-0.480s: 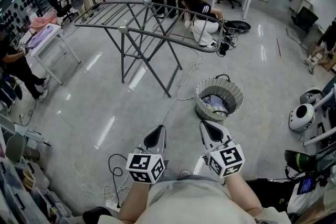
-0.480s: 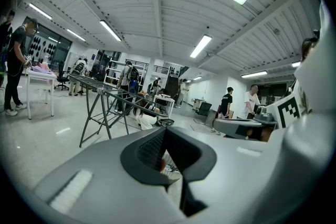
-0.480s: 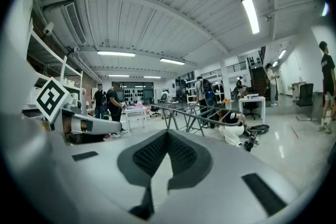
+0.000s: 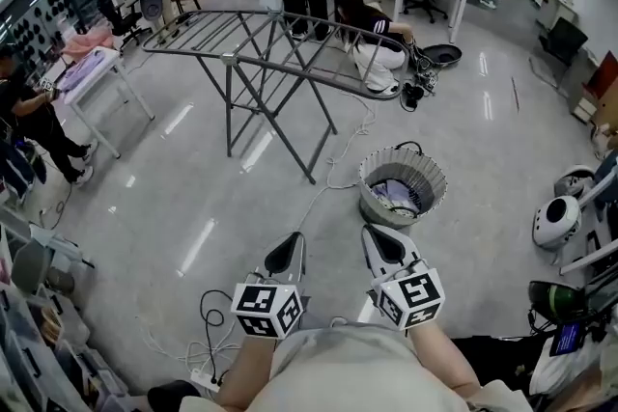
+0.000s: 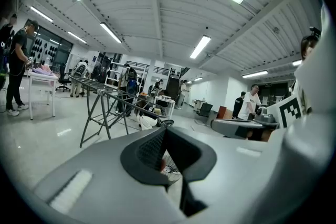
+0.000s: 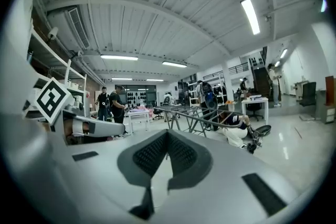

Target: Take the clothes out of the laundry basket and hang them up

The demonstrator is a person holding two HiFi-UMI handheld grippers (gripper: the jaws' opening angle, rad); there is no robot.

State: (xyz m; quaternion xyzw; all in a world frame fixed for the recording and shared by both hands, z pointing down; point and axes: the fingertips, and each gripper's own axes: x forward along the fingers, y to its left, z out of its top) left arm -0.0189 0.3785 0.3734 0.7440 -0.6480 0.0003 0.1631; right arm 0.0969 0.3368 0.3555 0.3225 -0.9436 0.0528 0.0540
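A round mesh laundry basket (image 4: 403, 183) stands on the floor ahead and slightly right, with light clothes (image 4: 394, 197) inside. Beyond it to the left stands a grey folding drying rack (image 4: 261, 43), bare of clothes; it also shows in the left gripper view (image 5: 102, 94) and the right gripper view (image 6: 191, 115). My left gripper (image 4: 283, 255) and right gripper (image 4: 384, 244) hover side by side near my body, short of the basket. Both are shut with nothing between their jaws.
A person (image 4: 372, 34) crouches on the floor behind the rack, with others standing nearby. A white table (image 4: 92, 72) with pink and purple cloth is at left. Cables (image 4: 333, 159) trail across the floor. A white round machine (image 4: 555, 217) sits at right.
The view has shifted slightly; both grippers stay close together and shut. The right gripper has drifted a little to the left.
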